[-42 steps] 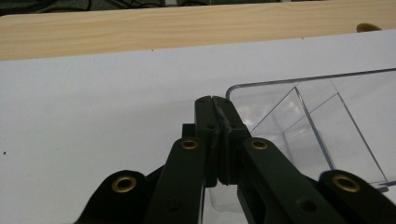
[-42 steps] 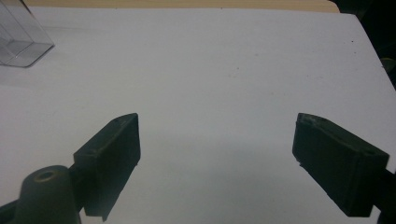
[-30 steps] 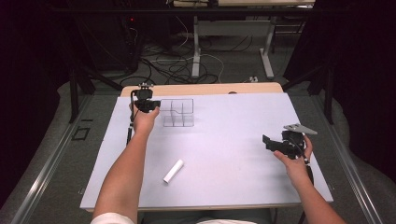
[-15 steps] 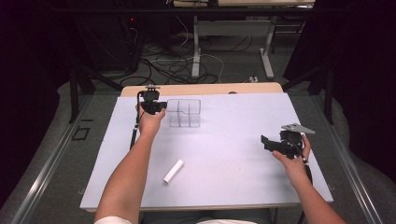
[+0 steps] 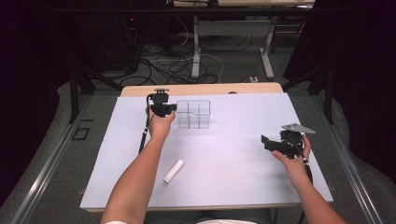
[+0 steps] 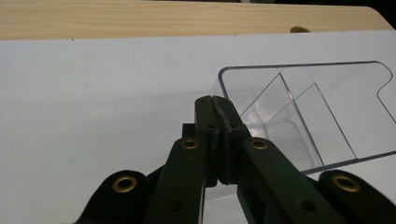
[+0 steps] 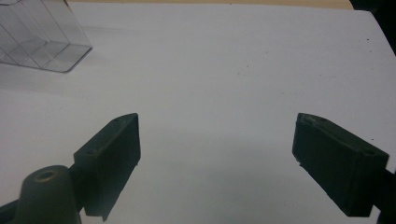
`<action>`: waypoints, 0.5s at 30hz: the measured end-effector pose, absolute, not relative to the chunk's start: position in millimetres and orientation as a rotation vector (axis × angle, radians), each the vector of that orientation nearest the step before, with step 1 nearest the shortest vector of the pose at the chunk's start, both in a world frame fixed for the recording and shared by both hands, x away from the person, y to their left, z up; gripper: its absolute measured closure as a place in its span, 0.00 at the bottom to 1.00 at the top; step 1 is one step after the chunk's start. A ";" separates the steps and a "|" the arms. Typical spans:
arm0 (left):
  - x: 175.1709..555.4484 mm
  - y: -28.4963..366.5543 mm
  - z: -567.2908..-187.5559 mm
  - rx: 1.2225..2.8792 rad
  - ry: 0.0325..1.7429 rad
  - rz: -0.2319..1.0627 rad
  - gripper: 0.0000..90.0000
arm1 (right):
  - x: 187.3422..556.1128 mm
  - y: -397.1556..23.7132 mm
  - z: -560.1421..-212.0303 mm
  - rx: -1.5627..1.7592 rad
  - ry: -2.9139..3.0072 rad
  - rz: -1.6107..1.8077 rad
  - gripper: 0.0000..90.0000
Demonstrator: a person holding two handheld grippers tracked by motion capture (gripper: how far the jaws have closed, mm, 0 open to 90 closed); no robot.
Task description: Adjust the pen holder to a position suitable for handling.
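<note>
From the high view, the left tool (image 5: 171, 108) sits just at the left wall of the clear divided box (image 5: 194, 114) at the far side of the worktop (image 5: 233, 177) — the right tool (image 5: 266, 141) is well apart, the white tube (image 5: 173, 171) nearer the person. In the left gripper view its jaws are pressed together at the box's near-left wall (image 6: 299, 107) (whether they pinch the wall I cannot tell). In the right gripper view the jaws stand wide and empty — the box (image 7: 39, 37) lies far off to the upper left.

Dark room, cable-strewn grey floor (image 5: 177, 70)
</note>
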State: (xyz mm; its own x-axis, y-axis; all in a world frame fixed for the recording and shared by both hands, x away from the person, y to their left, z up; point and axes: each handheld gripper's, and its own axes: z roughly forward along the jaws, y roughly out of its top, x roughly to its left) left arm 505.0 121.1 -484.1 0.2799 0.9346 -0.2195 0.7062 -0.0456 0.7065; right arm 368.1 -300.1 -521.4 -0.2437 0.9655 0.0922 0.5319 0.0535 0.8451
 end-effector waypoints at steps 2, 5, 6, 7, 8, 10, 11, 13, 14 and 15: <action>503.5 118.3 -484.4 1.803 1.487 0.386 1.00 | 368.1 -300.1 -521.4 1.495 1.825 1.100 0.16; 501.8 114.2 -484.1 1.809 1.484 0.369 1.00 | 367.9 -299.5 -521.5 1.506 1.823 1.103 0.16; 501.1 112.9 -484.0 1.819 1.475 0.366 1.00 | 368.0 -299.6 -521.6 1.505 1.824 1.102 0.16; 500.7 110.7 -484.4 1.814 1.469 0.366 1.00 | 368.1 -299.5 -521.7 1.505 1.824 1.103 0.16; 500.7 110.7 -484.4 1.814 1.469 0.366 1.00 | 368.1 -299.5 -521.7 1.505 1.824 1.103 0.16; 498.9 105.0 -485.0 1.811 1.460 0.360 1.00 | 368.4 -299.4 -522.1 1.496 1.830 1.100 0.16; 498.3 103.4 -485.2 1.811 1.459 0.359 1.00 | 368.5 -299.3 -522.2 1.494 1.833 1.099 0.16; 497.4 100.1 -485.2 1.813 1.454 0.346 1.00 | 368.5 -298.8 -522.3 1.494 1.835 1.099 0.16; 497.0 98.4 -485.6 1.810 1.451 0.351 1.00 | 368.5 -298.7 -522.3 1.494 1.836 1.099 0.16; 496.6 97.4 -485.5 1.815 1.446 0.351 1.00 | 368.5 -298.7 -522.3 1.495 1.835 1.099 0.16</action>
State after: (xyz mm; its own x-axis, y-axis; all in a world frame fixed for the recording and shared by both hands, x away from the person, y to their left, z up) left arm 496.6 97.4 -485.5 0.3168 0.9168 -0.2431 0.7035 -0.0552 0.7085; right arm 368.5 -298.7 -522.3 -0.2511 0.9636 0.0923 0.5365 0.0592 0.8418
